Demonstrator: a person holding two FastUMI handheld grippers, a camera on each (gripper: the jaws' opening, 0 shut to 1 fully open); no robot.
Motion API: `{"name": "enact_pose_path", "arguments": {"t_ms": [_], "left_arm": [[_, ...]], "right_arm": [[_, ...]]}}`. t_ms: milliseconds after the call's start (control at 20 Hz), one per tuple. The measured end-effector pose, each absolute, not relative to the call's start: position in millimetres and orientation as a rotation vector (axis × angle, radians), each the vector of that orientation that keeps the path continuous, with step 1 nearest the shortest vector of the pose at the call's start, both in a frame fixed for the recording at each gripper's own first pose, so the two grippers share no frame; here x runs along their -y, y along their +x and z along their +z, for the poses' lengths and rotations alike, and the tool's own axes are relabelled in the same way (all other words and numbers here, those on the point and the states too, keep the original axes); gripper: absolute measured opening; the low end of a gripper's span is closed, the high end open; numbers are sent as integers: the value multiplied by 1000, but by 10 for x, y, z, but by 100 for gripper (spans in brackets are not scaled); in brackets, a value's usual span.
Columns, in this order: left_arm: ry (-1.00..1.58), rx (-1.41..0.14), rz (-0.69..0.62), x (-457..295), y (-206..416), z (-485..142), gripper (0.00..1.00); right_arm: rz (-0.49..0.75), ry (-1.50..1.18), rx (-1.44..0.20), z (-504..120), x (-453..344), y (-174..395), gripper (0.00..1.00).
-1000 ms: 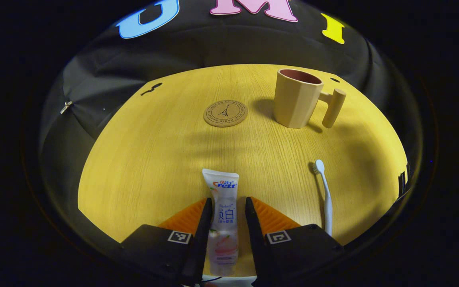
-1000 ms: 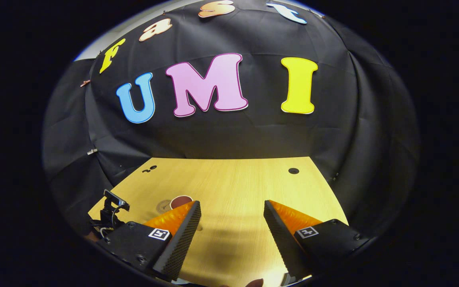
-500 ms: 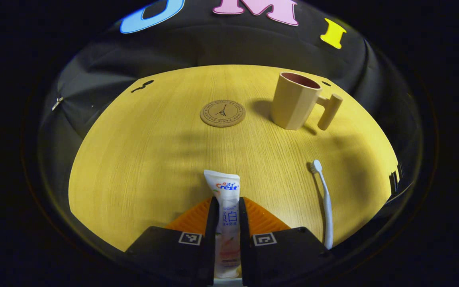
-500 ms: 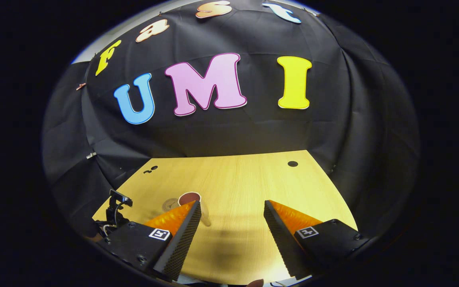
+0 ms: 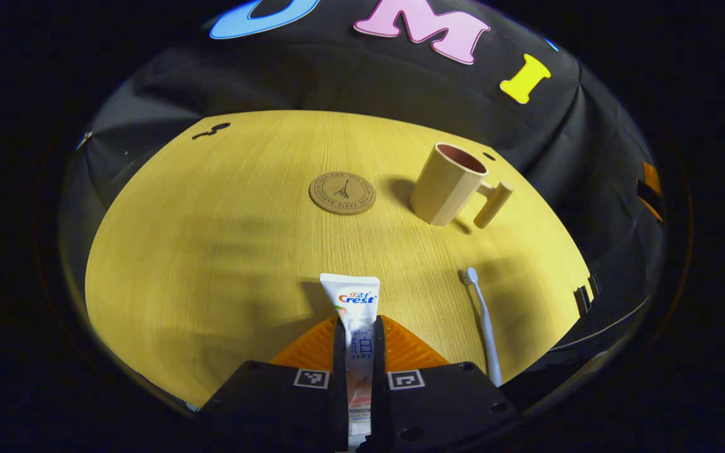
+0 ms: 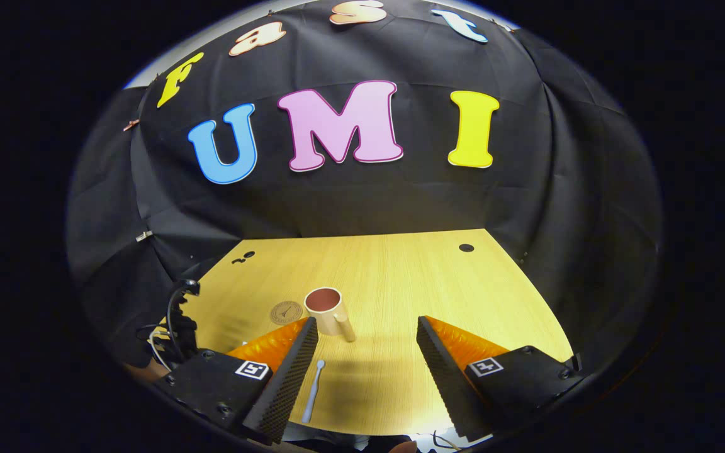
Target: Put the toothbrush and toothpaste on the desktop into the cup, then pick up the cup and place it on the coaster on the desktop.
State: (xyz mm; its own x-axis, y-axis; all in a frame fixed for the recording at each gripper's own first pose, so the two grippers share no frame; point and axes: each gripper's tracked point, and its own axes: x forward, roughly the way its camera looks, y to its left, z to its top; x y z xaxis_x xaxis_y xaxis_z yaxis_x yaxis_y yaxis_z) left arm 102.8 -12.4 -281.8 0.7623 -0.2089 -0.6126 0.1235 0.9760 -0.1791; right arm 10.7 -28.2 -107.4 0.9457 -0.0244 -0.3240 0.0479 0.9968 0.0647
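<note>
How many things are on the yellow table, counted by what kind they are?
Cup: 1
Coaster: 1
Toothbrush: 1
Toothpaste tube: 1, pinched between the left gripper's fingers
Total: 4

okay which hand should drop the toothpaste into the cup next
Left. Its tongs are already shut on the toothpaste, with the cup ahead to the right. The right tongs are open and empty.
</note>
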Motion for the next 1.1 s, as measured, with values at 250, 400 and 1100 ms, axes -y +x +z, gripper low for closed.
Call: {"name": "enact_pose_path", "arguments": {"t_ms": [250,400,1100], "left_arm": [[-167,-602,-242,36,861,-2329,18],[-199,-567,-265,-43,725,-2072,17],[-210,-504,-233,-544,150,-1806,17]], "right_arm": [[-40,65,-401,-1330,-11,44,98],[-58,77,-487,-1580,-160,37,98],[-48,29,-855,-3028,-680,330,93]]}}
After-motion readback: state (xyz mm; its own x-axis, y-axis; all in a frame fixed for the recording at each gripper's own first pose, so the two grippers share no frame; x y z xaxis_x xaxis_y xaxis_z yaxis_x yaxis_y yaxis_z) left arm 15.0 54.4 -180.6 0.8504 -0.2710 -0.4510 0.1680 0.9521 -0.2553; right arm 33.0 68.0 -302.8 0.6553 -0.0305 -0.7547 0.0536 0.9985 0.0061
